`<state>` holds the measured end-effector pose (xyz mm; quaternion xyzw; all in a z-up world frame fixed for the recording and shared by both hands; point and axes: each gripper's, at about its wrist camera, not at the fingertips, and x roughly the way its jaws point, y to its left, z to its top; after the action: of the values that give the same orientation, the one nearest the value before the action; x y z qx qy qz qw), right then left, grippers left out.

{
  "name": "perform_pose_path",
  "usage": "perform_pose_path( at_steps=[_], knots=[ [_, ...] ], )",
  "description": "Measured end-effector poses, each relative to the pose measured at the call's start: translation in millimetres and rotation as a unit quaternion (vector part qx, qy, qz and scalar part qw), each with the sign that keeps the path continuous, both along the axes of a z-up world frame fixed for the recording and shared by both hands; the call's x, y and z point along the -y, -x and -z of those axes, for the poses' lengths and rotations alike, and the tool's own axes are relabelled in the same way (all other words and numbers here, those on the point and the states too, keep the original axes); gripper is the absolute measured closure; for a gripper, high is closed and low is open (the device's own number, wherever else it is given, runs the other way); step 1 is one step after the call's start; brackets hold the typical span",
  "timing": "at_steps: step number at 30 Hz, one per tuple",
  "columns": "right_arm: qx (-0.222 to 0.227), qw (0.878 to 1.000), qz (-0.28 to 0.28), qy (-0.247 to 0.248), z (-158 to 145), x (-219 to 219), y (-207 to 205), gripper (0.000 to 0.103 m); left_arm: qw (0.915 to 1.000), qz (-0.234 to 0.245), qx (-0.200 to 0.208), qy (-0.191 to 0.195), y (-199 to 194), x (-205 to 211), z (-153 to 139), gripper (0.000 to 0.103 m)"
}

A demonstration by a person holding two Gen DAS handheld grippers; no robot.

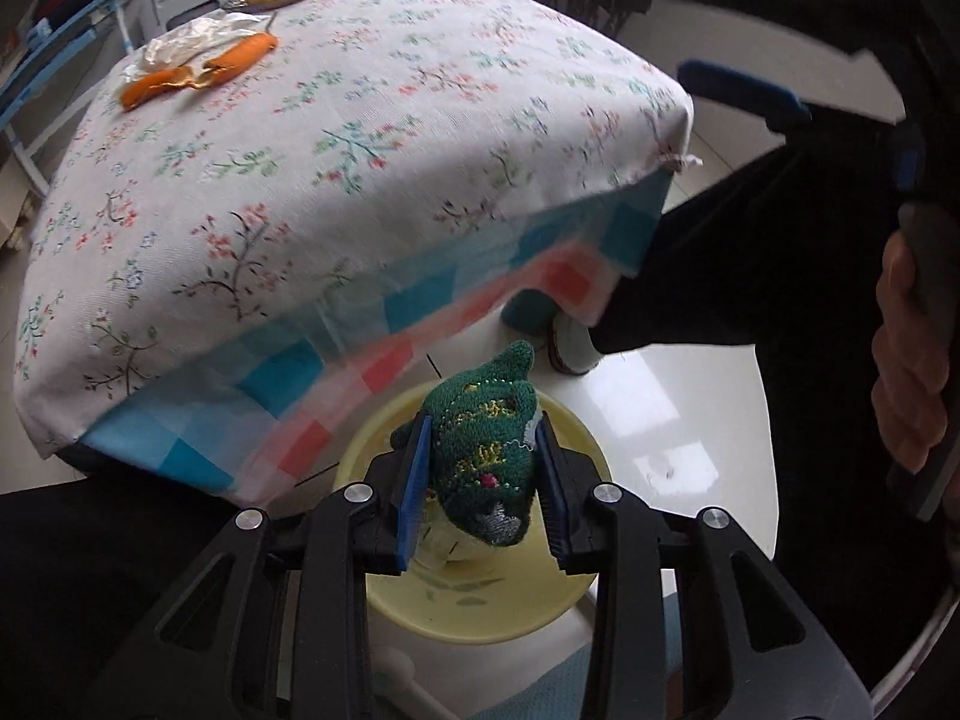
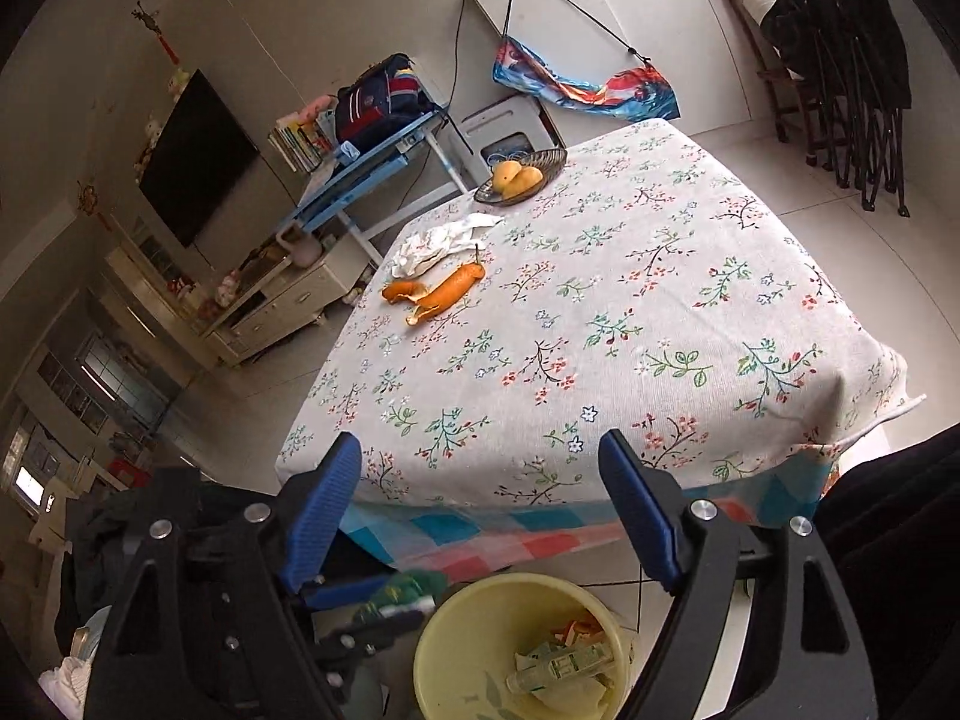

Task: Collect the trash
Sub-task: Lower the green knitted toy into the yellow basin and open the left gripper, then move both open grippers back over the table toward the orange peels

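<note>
Gripping a green cloth (image 1: 486, 456), the left claw (image 1: 483, 480) hangs over the yellow bin (image 1: 576, 612).

left gripper (image 1: 483, 480) — black frame | blue ribbed fingers (image 1: 413, 498) | silver screws

Bench (image 2: 630, 312) is set ahead at 12 o'clock, covered by a tablecloth. A fruit basket (image 2: 521, 175) is placed at its far edge, near 11 o'clock. A crumpled tissue (image 2: 438, 243) lies just before the basket; peel (image 2: 435, 294) is laid beside it, nearer the viewer. A bucket (image 2: 522, 648) stands on the floor below the near bench edge, at 6 o'clock, with scraps (image 2: 564, 660) inside. A knitted cloth (image 1: 486, 462) is held above the bucket between the left claw (image 1: 483, 480) pads.
</note>
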<state>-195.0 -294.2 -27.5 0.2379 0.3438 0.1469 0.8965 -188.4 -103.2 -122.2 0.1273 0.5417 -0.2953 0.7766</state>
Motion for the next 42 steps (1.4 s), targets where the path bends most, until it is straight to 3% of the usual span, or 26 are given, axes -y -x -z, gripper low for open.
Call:
perform_pose_path(
  at_steps=[6, 10, 13, 17, 19, 24, 31, 42],
  knots=[
    [0.001, 1.0, 0.009, -0.002, 0.4, 3.1, 5.5, 0.024, 0.9982, 0.032, -0.042, -0.029, 16.5, 7.4, 15.1, 0.068],
    [0.002, 1.0, 0.011, 0.003, -0.5, 3.1, 8.6, 0.024, 0.9986, 0.01, -0.042, -0.029, 8.9, 0.2, 15.1, 0.048],
    [0.002, 1.0, 0.016, 0.004, 0.3, 4.4, 7.6, 0.023, 0.9988, -0.023, -0.039, -0.016, -2.3, -10.8, 12.3, 0.046],
    [-0.002, 1.0, 0.02, 0.005, 2.3, 3.6, 5.6, 0.023, 0.9975, -0.068, -0.004, 0.016, -11.2, -26.7, -0.8, 0.044],
    [-0.002, 1.0, 0.017, 0.012, 2.2, 0.7, 5.6, 0.023, 0.9942, -0.097, 0.034, 0.031, -12.5, -35.7, -12.5, 0.036],
    [-0.002, 0.999, 0.01, 0.034, 2.6, -6.5, 5.6, 0.023, 0.9797, -0.165, 0.102, 0.049, -17.6, -57.8, -36.4, 0.031],
    [-0.001, 0.998, 0.0, 0.058, 2.3, -16.9, 6.2, 0.022, 0.9573, -0.242, 0.151, 0.046, -29.5, -81.5, -51.3, 0.027],
    [0.007, 0.988, 0.012, 0.153, 5.0, -48.1, -3.5, 0.021, 0.9086, -0.342, 0.229, 0.072, -76.6, -115.1, -96.9, 0.022]
  ],
)
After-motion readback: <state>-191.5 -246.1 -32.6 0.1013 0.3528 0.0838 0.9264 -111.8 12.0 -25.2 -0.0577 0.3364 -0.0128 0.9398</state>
